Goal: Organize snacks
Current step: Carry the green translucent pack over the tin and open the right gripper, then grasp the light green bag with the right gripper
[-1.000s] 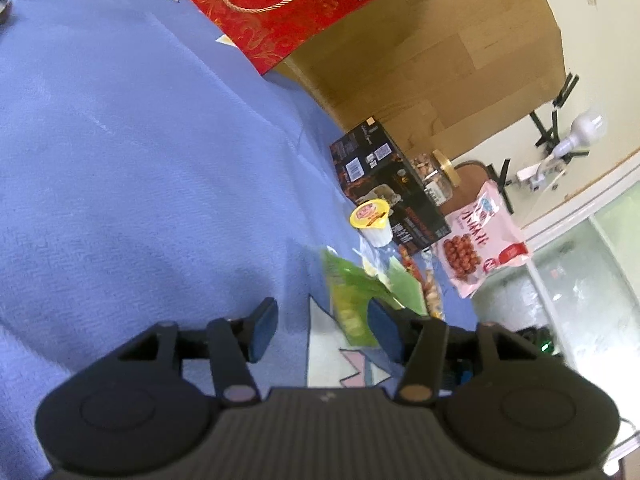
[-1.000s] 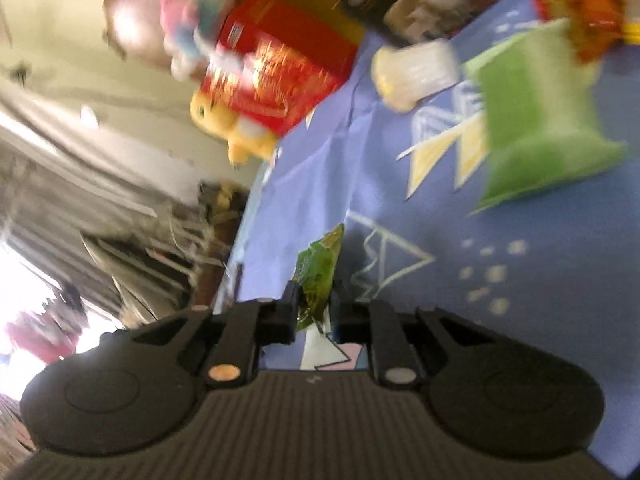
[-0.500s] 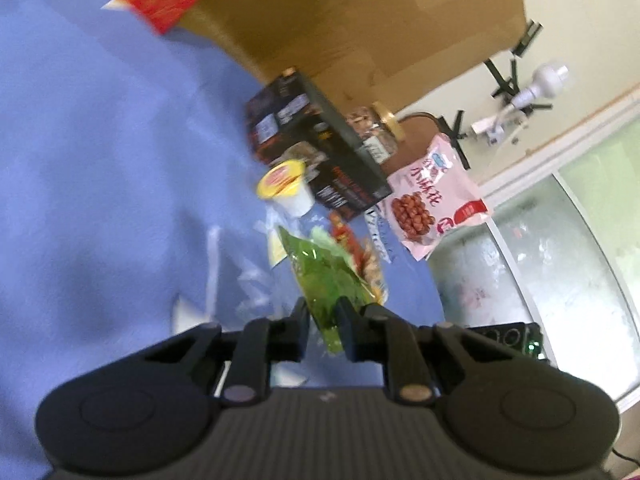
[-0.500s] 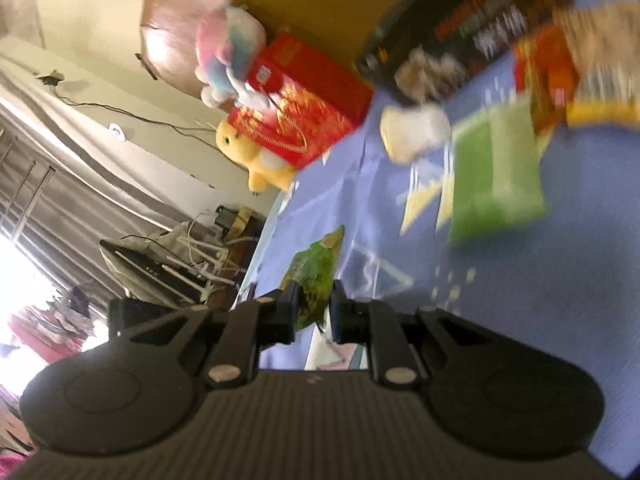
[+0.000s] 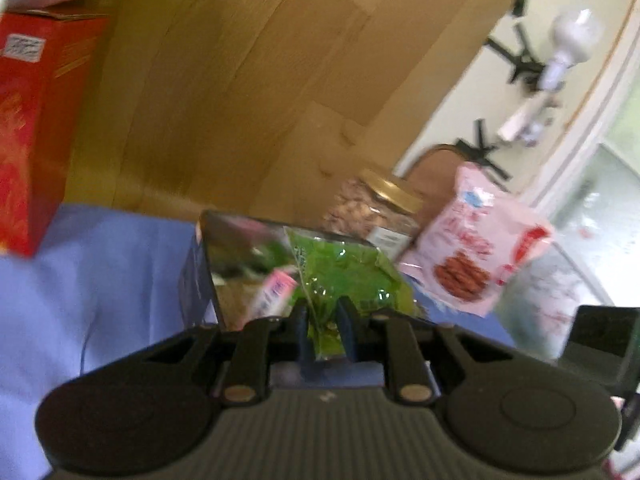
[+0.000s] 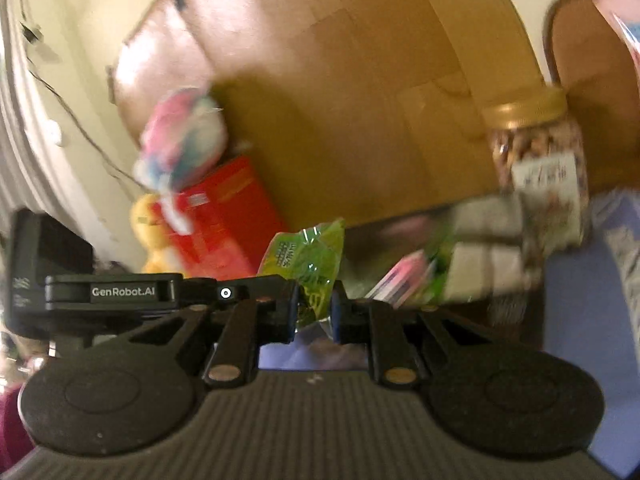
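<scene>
My left gripper (image 5: 323, 330) is shut on a green snack bag (image 5: 344, 272) and holds it up in front of the open dark box (image 5: 208, 264), which holds a pink-and-white packet (image 5: 272, 292). My right gripper (image 6: 314, 310) is shut on another green snack bag (image 6: 308, 256), lifted just left of the same box (image 6: 480, 264). The left gripper's body (image 6: 112, 292) shows at the left of the right wrist view. A nut jar with a gold lid (image 5: 372, 212) and a pink snack bag (image 5: 476, 248) stand behind the box on the blue cloth (image 5: 100, 264).
A red gift box (image 5: 32, 128) stands at the left, with a yellow plush (image 6: 156, 240) and a pastel plush (image 6: 180, 148) by it. A wooden headboard (image 5: 240, 80) rises behind. The nut jar (image 6: 536, 160) is at the right in the right wrist view.
Both grippers have lifted and swung toward the box with their green bags. The left gripper, open one second ago, closed on its bag and raised it off the cloth.
</scene>
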### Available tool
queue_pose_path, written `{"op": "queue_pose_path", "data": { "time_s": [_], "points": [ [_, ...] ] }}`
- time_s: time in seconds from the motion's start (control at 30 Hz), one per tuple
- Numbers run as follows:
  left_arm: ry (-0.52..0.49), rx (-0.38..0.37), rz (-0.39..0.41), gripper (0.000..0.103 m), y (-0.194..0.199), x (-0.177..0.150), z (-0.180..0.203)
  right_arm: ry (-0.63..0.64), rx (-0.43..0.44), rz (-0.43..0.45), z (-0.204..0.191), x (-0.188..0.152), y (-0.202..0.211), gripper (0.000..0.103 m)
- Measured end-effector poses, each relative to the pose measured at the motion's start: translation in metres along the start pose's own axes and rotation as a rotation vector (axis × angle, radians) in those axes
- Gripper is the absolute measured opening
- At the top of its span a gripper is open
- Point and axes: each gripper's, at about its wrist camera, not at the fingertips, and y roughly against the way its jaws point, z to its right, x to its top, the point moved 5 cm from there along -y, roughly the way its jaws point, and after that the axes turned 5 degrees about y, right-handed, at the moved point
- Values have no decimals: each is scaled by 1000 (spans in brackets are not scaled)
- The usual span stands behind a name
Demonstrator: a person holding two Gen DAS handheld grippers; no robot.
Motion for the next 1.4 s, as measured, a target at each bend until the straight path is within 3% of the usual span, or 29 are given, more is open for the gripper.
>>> {"op": "queue_pose_path", "data": {
  "time_s": [0.13, 0.17, 0.2, 0.27, 0.53, 0.6, 0.73, 0.83, 1.0, 1.17, 1.2, 1.3, 1.33, 1.4],
  "points": [
    [-13, 108, 15, 17, -25, 8, -13, 96, -54, -49, 5, 0, -37, 25],
    [-22, 142, 22, 22, -28, 8, -15, 121, -69, -62, 5, -1, -44, 26],
    [-32, 159, 27, 24, -30, 8, -15, 134, -80, -70, 5, -3, -48, 35],
    [-49, 175, 48, 29, -27, 7, -14, 132, -94, -55, 7, -5, -45, 37],
    [-40, 126, 119, 35, 32, -14, -5, 46, -120, 60, 28, -21, 41, 37],
    [-52, 131, 96, 35, 42, -30, -2, -14, -141, 57, 38, -36, 65, 38],
    [-85, 148, 54, 35, 52, -66, -1, -66, -96, 14, 32, -63, 86, 39],
    [-12, 154, 17, 35, 58, -88, -10, -8, -117, 7, 12, -75, 89, 39],
    [73, 120, 4, 35, 78, -119, -19, 51, -53, -52, -21, -97, 82, 41],
    [87, 135, -35, 35, 82, -138, -23, 147, -137, -142, -38, -126, 59, 55],
    [90, 137, -38, 35, 82, -141, -24, 180, -162, -148, -40, -131, 55, 61],
    [100, 143, -39, 41, 85, -145, -27, 280, -180, -137, -53, -138, 55, 58],
    [101, 145, -36, 41, 88, -146, -28, 307, -152, -142, -57, -138, 56, 49],
    [107, 144, -26, 41, 94, -146, -31, 360, -63, -157, -71, -141, 64, 47]
  ]
}}
